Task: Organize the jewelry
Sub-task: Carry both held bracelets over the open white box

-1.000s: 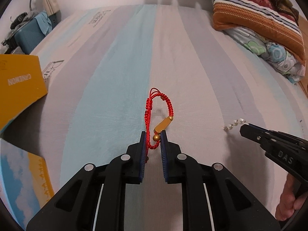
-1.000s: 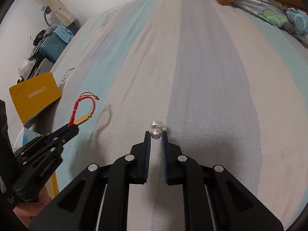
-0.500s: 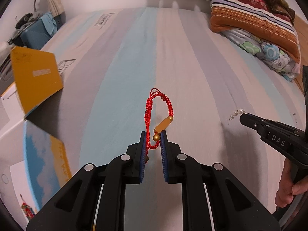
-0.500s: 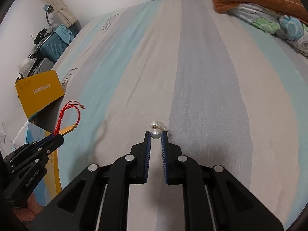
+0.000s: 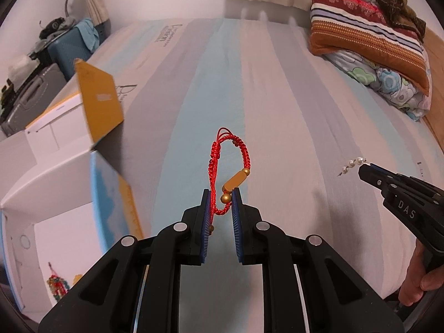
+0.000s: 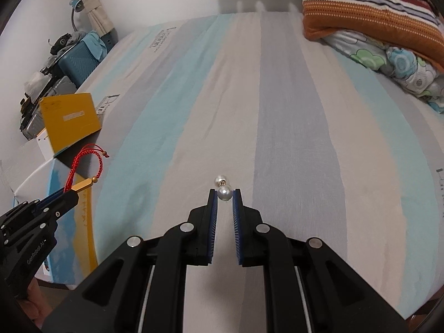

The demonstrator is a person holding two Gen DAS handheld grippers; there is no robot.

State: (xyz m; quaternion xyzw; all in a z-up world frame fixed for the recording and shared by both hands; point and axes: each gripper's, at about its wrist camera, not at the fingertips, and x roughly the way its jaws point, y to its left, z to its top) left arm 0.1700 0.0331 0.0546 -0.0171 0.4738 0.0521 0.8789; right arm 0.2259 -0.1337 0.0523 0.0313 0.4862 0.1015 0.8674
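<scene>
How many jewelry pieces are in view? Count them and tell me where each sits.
3. The red bracelet is held in the left gripper; the pearl piece in the right gripper; a beaded trinket lies in the open box. More may be hidden inside.

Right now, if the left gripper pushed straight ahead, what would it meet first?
Likely only the striped bedsheet. The left gripper, shut on the red bracelet, has the open box off to its left; depth is uncertain.

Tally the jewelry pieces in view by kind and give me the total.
Red braided cord bracelet with gold beads, held in the left hand-held gripper: 1
White pearl strand, held in the right hand-held gripper: 1
Multicoloured beaded piece inside the open white box: 1
Total: 3
</scene>
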